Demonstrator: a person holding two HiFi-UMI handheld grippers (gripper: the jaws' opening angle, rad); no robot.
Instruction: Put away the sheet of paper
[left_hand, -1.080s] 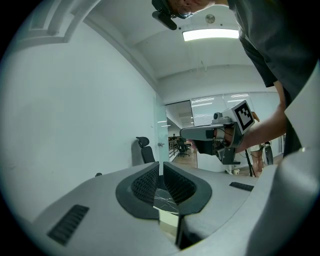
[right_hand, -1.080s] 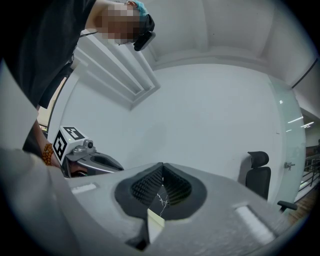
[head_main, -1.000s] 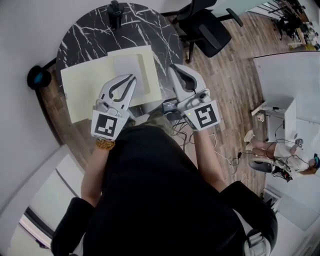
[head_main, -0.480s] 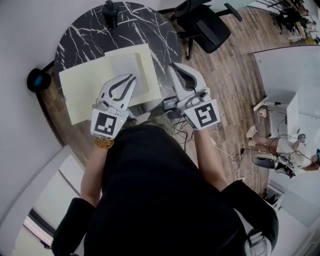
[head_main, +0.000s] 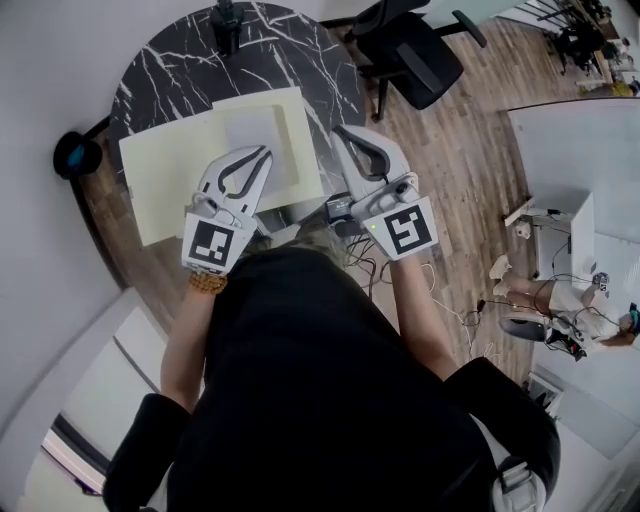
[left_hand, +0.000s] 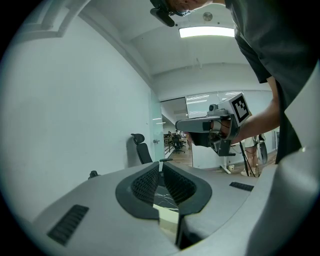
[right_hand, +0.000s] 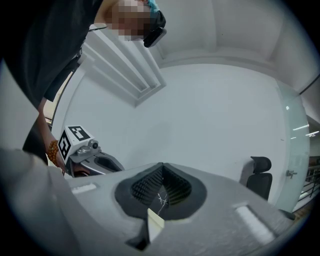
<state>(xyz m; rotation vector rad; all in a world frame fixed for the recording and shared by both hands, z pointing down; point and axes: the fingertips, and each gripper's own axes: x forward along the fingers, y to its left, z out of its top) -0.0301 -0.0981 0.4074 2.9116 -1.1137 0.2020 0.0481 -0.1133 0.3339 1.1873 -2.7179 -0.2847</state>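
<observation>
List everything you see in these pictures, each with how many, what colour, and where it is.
table: one, round, black marble with white veins, by the wall
folder: one, pale yellow, lying open on the table
sheet of paper: one, white, on the folder's right half
small upright object: one, black, at the table's far edge
office chair: one, black, on the wood floor right of the table
cables: a tangle, on the floor
left gripper: one, grey-white, above the folder, jaws together, empty
right gripper: one, grey-white, at the table's right edge, jaws together, empty
</observation>
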